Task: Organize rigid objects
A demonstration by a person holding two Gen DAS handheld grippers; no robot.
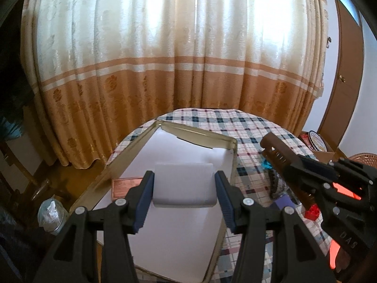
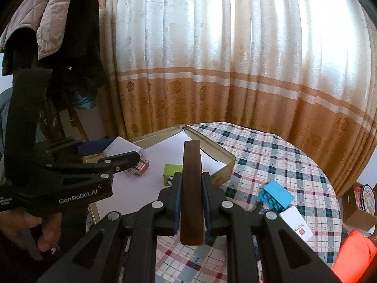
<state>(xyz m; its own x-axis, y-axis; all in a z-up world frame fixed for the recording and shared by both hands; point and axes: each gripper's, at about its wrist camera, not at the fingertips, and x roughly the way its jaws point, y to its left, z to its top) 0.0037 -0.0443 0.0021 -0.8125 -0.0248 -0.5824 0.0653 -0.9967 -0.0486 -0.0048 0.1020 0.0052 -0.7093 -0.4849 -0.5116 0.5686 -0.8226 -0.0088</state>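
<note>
The left hand-held gripper point(image 1: 184, 184) is clenched on a white rectangular box point(image 1: 185, 184), pads on its 2 short ends, carried above the white-lined interior of the shallow gold tray point(image 1: 132, 151). Judgement: it is held there for set-down inside the tray, which serves as the collecting place.

The right hand-held gripper point(image 2: 191, 202) grips a dark brown wooden bar point(image 2: 191, 188), pads on its 2 flat sides around mid-length, above the near right tray edge. The bar's long axis runs along the fingers, its far end pointing away toward the tray's far corner and curtain, tilted slightly up. Judgement: an end-forward hold lets it be laid lengthwise in the tray.

Already in the tray: a green cube point(image 2: 171, 174) and a small clear-and-red item point(image 2: 139, 167). On the checked bench cloth point(image 2: 271, 155), right of the tray: a blue brick point(image 2: 275, 195) and a white card box point(image 2: 295, 222), not yet sorted.
</note>
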